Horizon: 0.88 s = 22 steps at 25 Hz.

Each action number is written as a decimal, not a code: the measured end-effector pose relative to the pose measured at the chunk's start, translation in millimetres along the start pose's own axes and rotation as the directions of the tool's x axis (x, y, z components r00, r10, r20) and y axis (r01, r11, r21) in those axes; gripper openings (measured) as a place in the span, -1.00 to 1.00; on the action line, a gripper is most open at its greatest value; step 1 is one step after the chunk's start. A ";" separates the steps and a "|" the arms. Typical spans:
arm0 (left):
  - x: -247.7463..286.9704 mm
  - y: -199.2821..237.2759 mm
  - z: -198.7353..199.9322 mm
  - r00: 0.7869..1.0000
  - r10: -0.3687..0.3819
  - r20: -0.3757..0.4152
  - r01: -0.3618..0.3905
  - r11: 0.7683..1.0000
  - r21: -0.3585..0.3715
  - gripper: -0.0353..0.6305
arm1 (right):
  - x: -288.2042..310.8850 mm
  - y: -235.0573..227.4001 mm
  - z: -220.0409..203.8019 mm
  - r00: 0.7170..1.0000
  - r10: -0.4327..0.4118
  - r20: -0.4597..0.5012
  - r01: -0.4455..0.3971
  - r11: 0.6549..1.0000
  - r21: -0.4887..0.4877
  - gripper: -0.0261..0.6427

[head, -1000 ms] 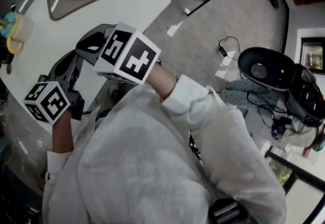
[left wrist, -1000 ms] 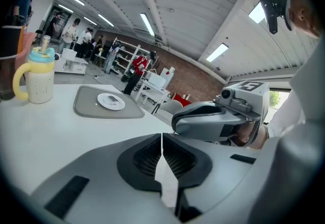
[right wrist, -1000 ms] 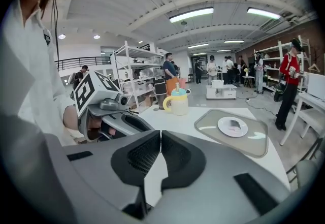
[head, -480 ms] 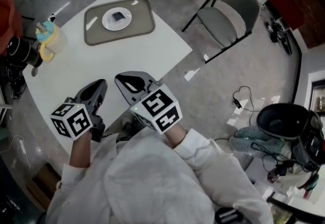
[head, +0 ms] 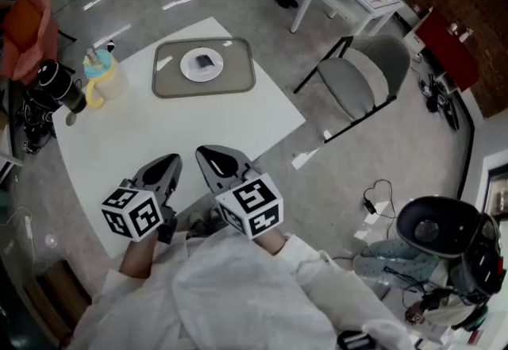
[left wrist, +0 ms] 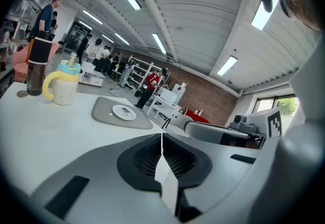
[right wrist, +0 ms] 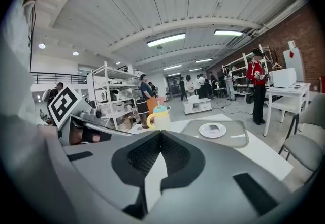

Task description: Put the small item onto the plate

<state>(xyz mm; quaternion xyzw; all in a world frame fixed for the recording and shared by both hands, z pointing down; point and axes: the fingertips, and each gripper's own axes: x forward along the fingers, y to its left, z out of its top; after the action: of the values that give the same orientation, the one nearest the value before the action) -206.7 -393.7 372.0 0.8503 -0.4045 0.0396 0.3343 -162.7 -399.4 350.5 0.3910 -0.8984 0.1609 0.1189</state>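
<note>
Head view shows a white square table [head: 159,130] with a grey rounded-rectangle tray [head: 238,80] near its far corner. A white round plate [head: 190,69] sits in the middle of that tray. The small dark flat item [head: 205,62] lies on the plate, about at its centre. Along the table's far left edge stand a pale cup with a yellow handle and teal lid [head: 105,80] and, just beside it, a dark bottle [head: 57,86]. A grey chair [head: 361,78] stands on the floor off the right edge. The left gripper [head: 171,160] and the right gripper [head: 208,155] hang side by side over the table's near edge, well apart from the tray, both aimed toward it. The left gripper's jaws are pressed together with nothing between them. The right gripper's jaws have just been closing and now meet tip to tip, likewise empty.
</note>
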 end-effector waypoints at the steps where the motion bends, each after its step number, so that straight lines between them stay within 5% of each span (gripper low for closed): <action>1: -0.4 -1.0 -0.6 1.000 0.003 -0.001 -0.003 1.000 0.002 -0.84 | -1.2 -0.4 -0.3 1.000 -0.002 0.000 0.002 1.000 0.001 -0.88; 22: 4.5 10.8 0.1 1.000 0.007 -0.017 -0.007 1.000 0.011 -0.84 | 15.3 -1.6 -8.7 0.998 0.030 -0.051 -0.031 0.999 -0.027 -0.88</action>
<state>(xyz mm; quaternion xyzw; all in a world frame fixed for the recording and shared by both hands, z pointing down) -211.4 -401.6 379.3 0.8505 -0.4043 0.0502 0.3327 -170.9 -407.3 364.0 0.3712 -0.9031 0.1603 0.1446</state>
